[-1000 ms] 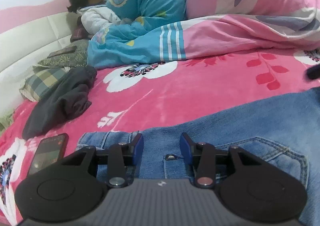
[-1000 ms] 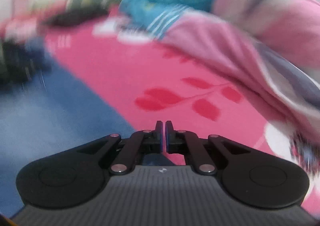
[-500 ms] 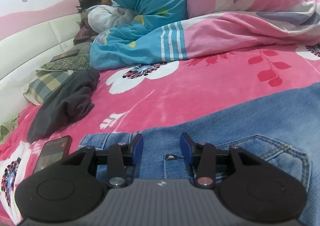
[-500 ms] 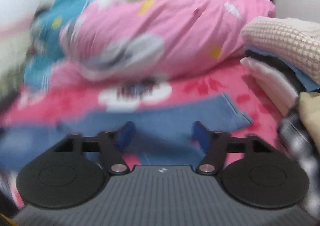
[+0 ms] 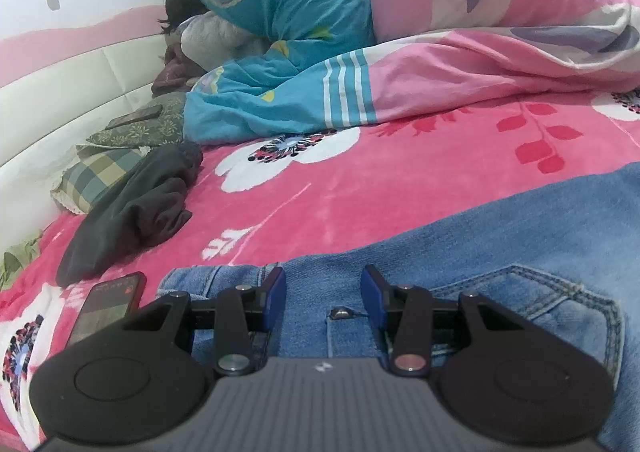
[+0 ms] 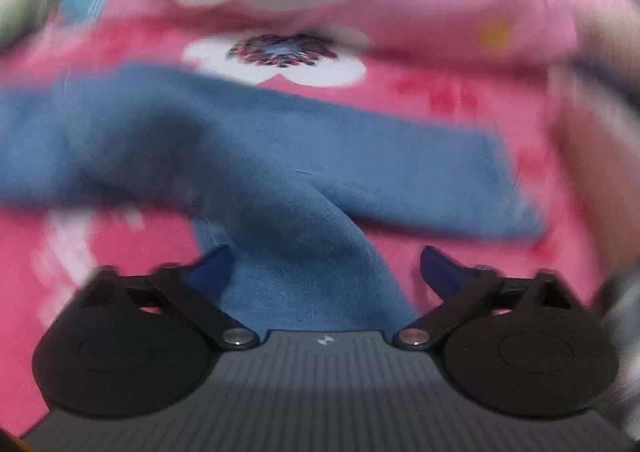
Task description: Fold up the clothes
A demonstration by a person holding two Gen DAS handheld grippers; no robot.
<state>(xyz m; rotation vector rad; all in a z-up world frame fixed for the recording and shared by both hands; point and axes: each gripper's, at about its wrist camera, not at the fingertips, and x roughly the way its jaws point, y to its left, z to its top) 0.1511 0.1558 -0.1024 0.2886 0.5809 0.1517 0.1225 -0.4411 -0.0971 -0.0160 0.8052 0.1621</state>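
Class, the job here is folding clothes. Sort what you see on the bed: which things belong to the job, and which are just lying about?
Belongs to the job:
jeans
left gripper, open over the waistband
right gripper, open over a jeans leg

Just lying about:
phone
dark garment
checked pillow
quilt
blanket

Left view sharp; right view heavily motion-blurred.

L black two-finger gripper w/ blue pads (image 5: pixel 323 292): jaws parted, moderate gap, level, held low, pointing fwd. R black two-finger gripper w/ blue pads (image 6: pixel 325 266): jaws spread wide, wider than L, nothing pinched; view blurred.
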